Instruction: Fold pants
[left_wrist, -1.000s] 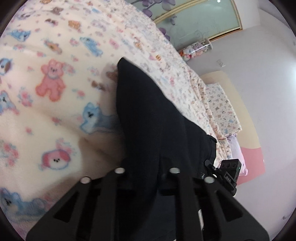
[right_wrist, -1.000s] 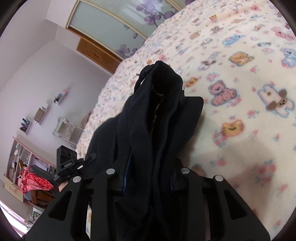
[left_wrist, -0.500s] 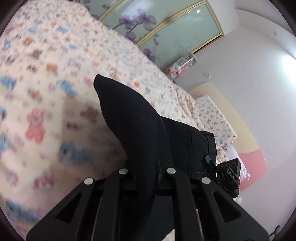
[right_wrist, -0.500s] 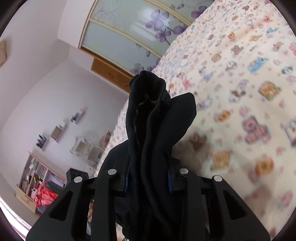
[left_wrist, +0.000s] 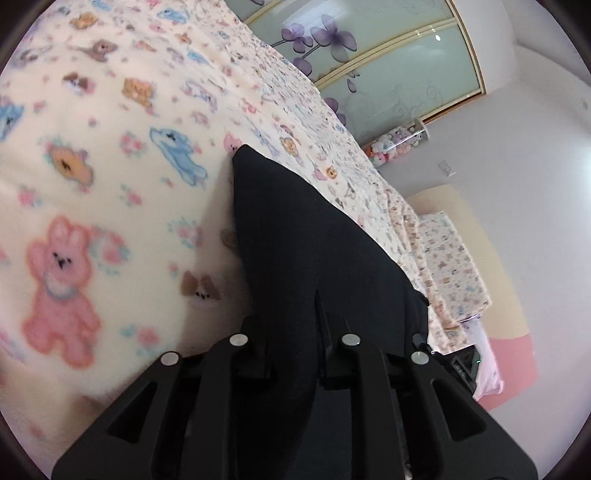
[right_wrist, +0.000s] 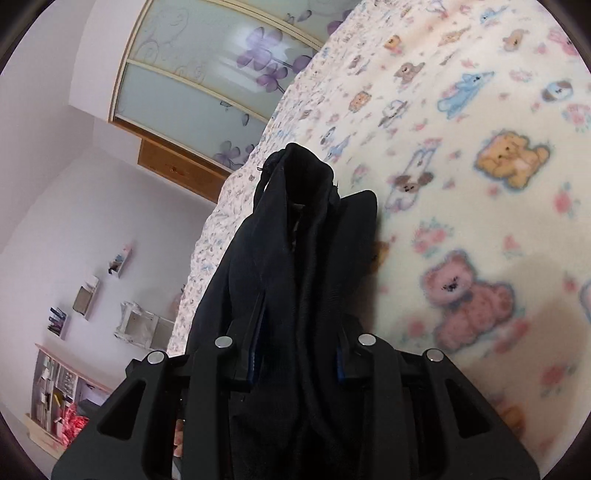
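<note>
The black pants (left_wrist: 310, 258) hang between both grippers above the bed. My left gripper (left_wrist: 293, 347) is shut on a flat, pointed end of the fabric that sticks out forward. My right gripper (right_wrist: 295, 347) is shut on a thick bunched end of the pants (right_wrist: 295, 236), folded in several layers with an open hem at the tip. A corner of the other gripper (left_wrist: 461, 363) shows past the fabric in the left wrist view. The fingertips are hidden in the cloth.
A cream fleece blanket (left_wrist: 92, 177) with printed animals covers the bed (right_wrist: 480, 166). A wardrobe with flowered glass doors (right_wrist: 207, 74) stands behind. Pillows (left_wrist: 450, 266) lie by the headboard. Wall shelves (right_wrist: 88, 295) are on the left.
Both grippers have dropped back toward the blanket after rising half a second ago. The pants stay gripped at both ends.
</note>
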